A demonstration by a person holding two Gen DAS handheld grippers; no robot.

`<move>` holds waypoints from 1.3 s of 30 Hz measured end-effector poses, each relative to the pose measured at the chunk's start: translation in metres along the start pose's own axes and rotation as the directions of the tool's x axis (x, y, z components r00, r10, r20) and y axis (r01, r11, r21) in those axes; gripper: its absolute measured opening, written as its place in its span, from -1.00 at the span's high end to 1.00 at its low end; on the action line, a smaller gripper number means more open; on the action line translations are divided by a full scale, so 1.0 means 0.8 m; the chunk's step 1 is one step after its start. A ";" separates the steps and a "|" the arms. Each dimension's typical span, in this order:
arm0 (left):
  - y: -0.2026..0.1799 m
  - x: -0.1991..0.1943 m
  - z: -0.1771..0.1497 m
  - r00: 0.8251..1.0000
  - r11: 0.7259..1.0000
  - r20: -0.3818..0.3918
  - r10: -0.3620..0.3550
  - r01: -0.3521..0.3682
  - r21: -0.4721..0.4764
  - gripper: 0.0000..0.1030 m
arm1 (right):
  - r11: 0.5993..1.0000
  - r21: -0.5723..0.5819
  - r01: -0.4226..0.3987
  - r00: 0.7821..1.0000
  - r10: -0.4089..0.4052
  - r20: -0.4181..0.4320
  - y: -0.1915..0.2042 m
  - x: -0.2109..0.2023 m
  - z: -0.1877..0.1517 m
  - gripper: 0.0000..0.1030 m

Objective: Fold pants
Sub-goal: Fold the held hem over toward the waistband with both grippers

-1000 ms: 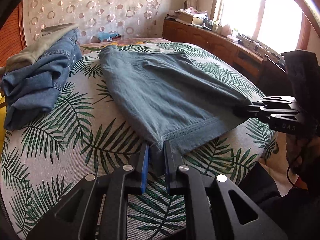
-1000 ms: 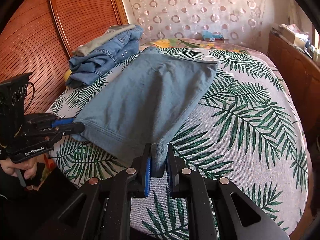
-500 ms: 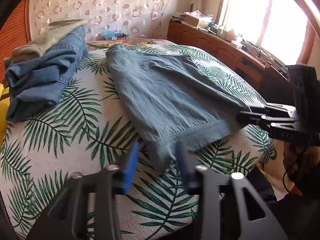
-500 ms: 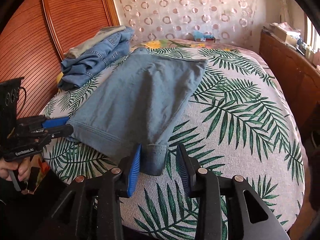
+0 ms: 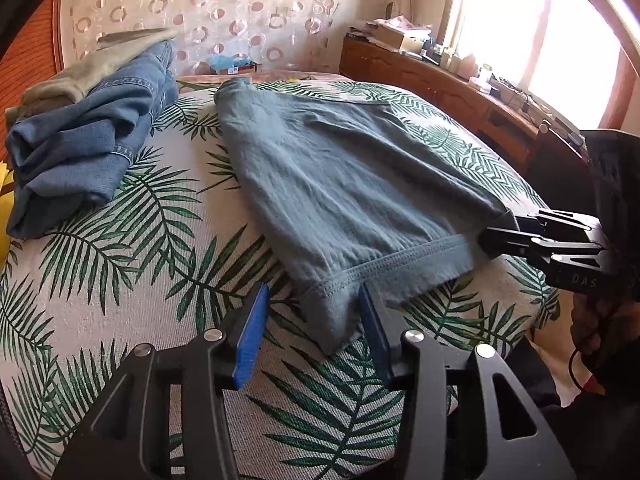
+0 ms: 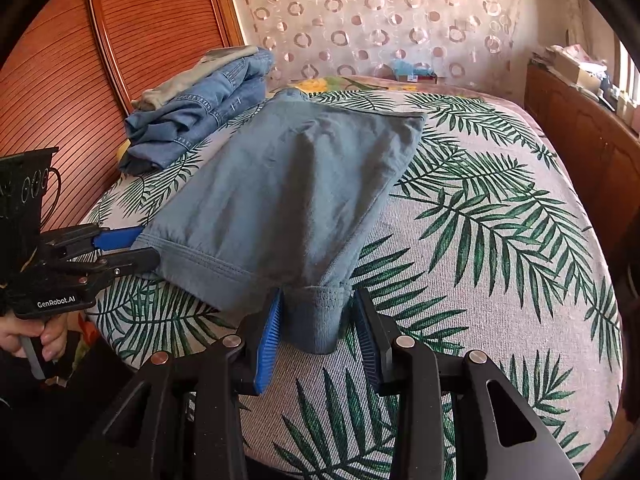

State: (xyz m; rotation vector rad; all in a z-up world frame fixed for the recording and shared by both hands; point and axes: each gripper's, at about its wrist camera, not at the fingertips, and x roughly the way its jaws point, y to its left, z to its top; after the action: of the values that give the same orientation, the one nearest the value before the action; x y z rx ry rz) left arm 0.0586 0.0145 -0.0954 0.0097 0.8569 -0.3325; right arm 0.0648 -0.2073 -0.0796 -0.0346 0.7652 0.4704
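Grey-blue pants (image 5: 336,184) lie folded flat on a bed with a palm-leaf cover (image 5: 120,260); they also show in the right wrist view (image 6: 280,196). My left gripper (image 5: 312,336) is open, its blue pads either side of the near left hem corner, which lies loose on the cover. My right gripper (image 6: 316,336) is open around the near right hem corner. Each gripper shows in the other's view: the right one (image 5: 504,232) at the hem's right end, the left one (image 6: 132,248) at its left end.
A pile of folded blue jeans (image 5: 88,136) with a beige garment on top sits at the bed's far left, by a wooden headboard (image 6: 120,60). A wooden cabinet (image 5: 440,88) with clutter runs under the window on the right. The bed's near edge is just below the hem.
Both grippers were shut on the hem corners a second ago. They have opened and let go, and the hem now rests on the bed.
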 end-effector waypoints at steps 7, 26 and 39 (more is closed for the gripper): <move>-0.004 -0.002 -0.003 1.000 1.000 0.000 -0.027 0.027 0.011 0.15 | 1.000 -0.019 0.016 1.000 -0.016 0.005 0.004 0.000 -0.002 0.28; -0.023 -0.074 0.016 0.988 0.994 0.124 -0.095 0.086 0.073 0.78 | 0.996 -0.014 -0.091 0.994 0.092 0.059 -0.004 -0.048 0.014 0.76; -0.006 -0.054 0.092 0.981 0.996 0.185 -0.052 0.036 0.087 0.78 | 0.997 -0.036 -0.063 0.987 0.068 0.146 -0.017 -0.055 0.067 0.76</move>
State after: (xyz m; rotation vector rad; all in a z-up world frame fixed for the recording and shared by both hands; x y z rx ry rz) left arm 0.0858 0.0116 -0.0143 0.0366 0.6570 -0.4044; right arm 0.0783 -0.2266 -0.0130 -0.0039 0.6157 0.5411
